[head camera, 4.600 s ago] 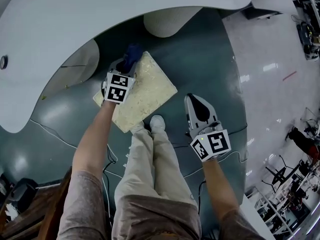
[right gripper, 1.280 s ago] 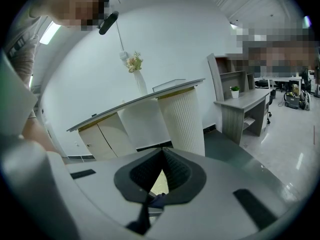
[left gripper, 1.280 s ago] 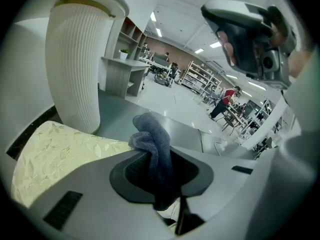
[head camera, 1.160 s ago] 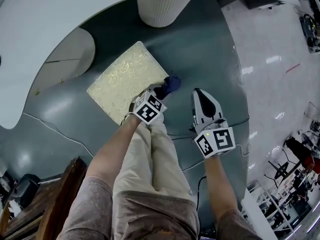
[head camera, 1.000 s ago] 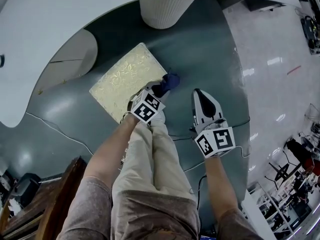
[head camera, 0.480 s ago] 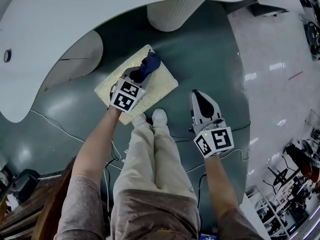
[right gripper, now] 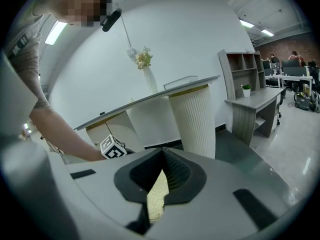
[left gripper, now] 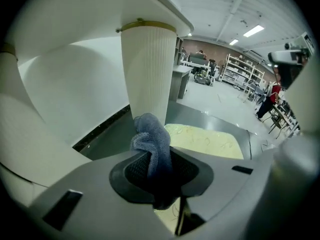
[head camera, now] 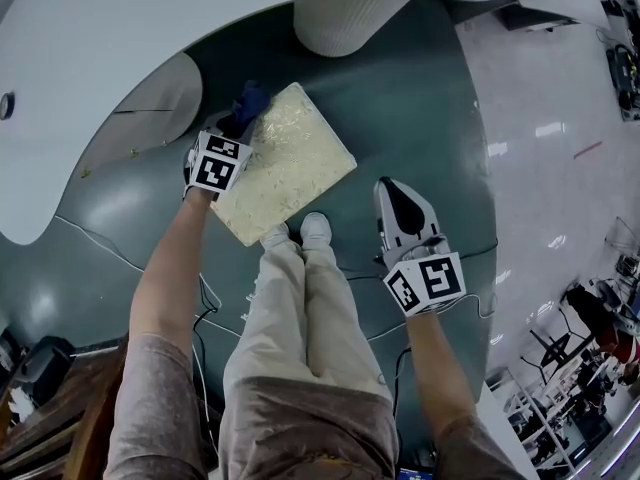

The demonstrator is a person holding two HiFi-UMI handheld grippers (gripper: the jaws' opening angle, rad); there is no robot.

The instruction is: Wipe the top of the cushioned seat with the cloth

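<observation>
With left tool [head camera: 237, 125] clamped on the cloth [head camera: 249, 98], press the wad flat onto the cushioned seat [head camera: 292, 158] just to its right, overlapping strokes, leaving closed, empty right tool [head camera: 386, 186] clear.

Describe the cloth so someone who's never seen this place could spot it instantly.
Below the curved white tabletop and its ribbed white column sits a cream square cushioned seat on the dark floor. At the seat's far left edge, the left claw pinches the cloth: a small bunched rag, the only blue thing there.
</observation>
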